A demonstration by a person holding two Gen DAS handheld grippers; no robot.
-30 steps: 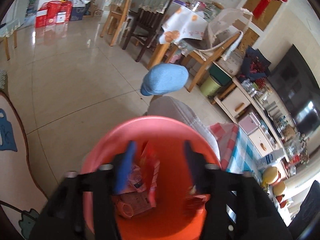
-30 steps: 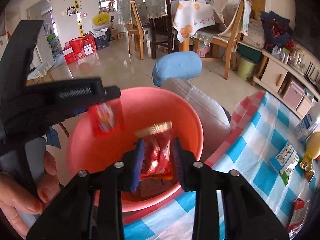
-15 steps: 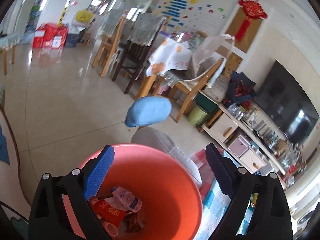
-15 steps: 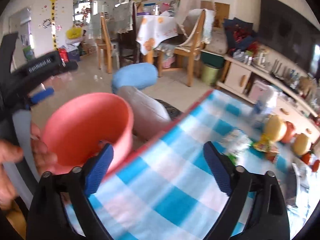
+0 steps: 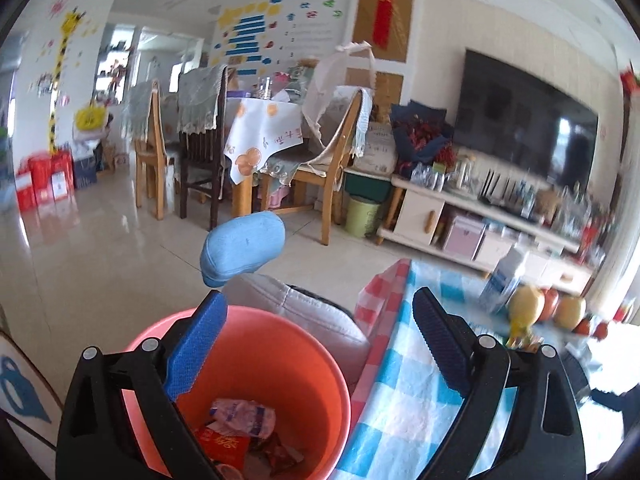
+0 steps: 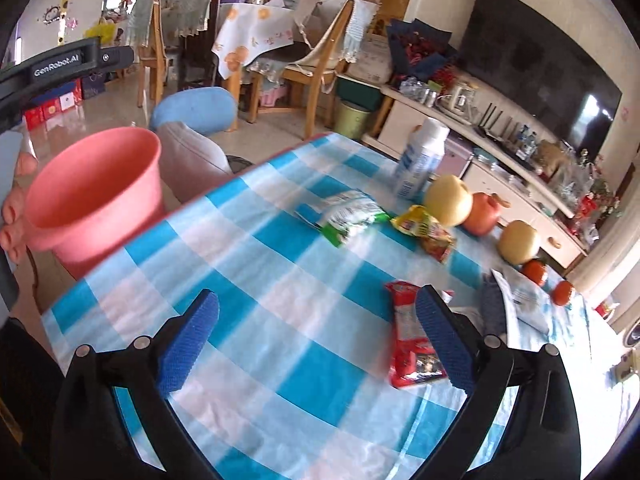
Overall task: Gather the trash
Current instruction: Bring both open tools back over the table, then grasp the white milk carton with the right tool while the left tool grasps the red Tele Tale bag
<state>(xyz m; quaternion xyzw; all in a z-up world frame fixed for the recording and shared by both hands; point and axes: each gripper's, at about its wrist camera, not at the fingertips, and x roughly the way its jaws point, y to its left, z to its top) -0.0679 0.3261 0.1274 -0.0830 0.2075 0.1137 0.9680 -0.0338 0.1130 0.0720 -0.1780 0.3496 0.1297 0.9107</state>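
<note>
While both grippers gape empty, right gripper opening, wrappers litter the checked tablecloth.

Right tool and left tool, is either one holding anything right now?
Nothing is held: the right tool, jaws opening, and the left tool are both empty.

Held a blue-checked tablecloth over the table. Bore three snack wrappers, a white bottle, pears and small oranges.
</note>
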